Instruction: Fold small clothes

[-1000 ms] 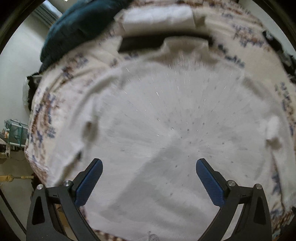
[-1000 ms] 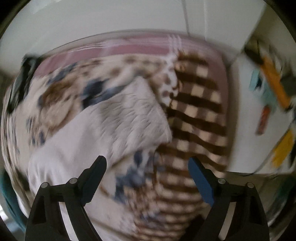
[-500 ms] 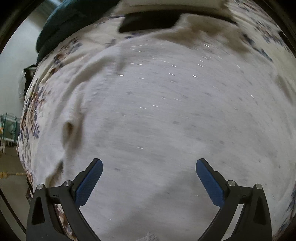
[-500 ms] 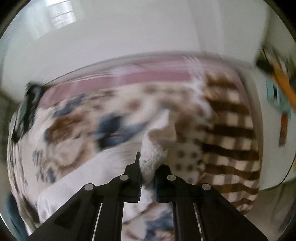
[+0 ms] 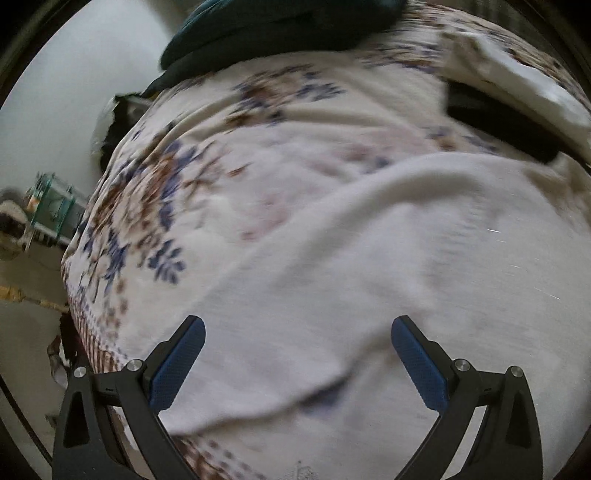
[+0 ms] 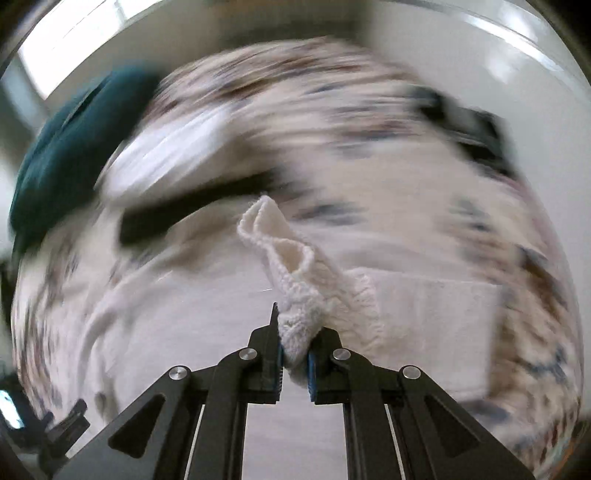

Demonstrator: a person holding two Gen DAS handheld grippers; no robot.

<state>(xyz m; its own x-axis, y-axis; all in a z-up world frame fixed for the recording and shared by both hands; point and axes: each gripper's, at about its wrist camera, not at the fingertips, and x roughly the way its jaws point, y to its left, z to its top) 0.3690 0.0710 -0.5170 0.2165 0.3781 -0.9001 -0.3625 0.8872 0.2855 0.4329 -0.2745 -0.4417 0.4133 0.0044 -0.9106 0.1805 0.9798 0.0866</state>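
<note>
A white knitted sweater (image 5: 406,258) lies spread on a floral bedspread (image 5: 221,147). My left gripper (image 5: 295,354) is open and empty, hovering over the sweater's left part, its blue fingers (image 5: 177,362) apart. My right gripper (image 6: 294,358) is shut on the sweater's knitted sleeve cuff (image 6: 291,266) and holds it lifted above the sweater body (image 6: 221,314). The right wrist view is heavily blurred.
A dark teal cushion (image 5: 277,29) lies at the bed's far edge, also in the right wrist view (image 6: 74,140). A folded white cloth (image 5: 517,81) rests on a black item (image 5: 495,122). The bed's left edge drops to the floor, where a small rack (image 5: 51,206) stands.
My right gripper closed on the sleeve cuff and swung it over the sweater body. My left gripper stayed open and moved left, so the bedspread beside the sweater shows.
</note>
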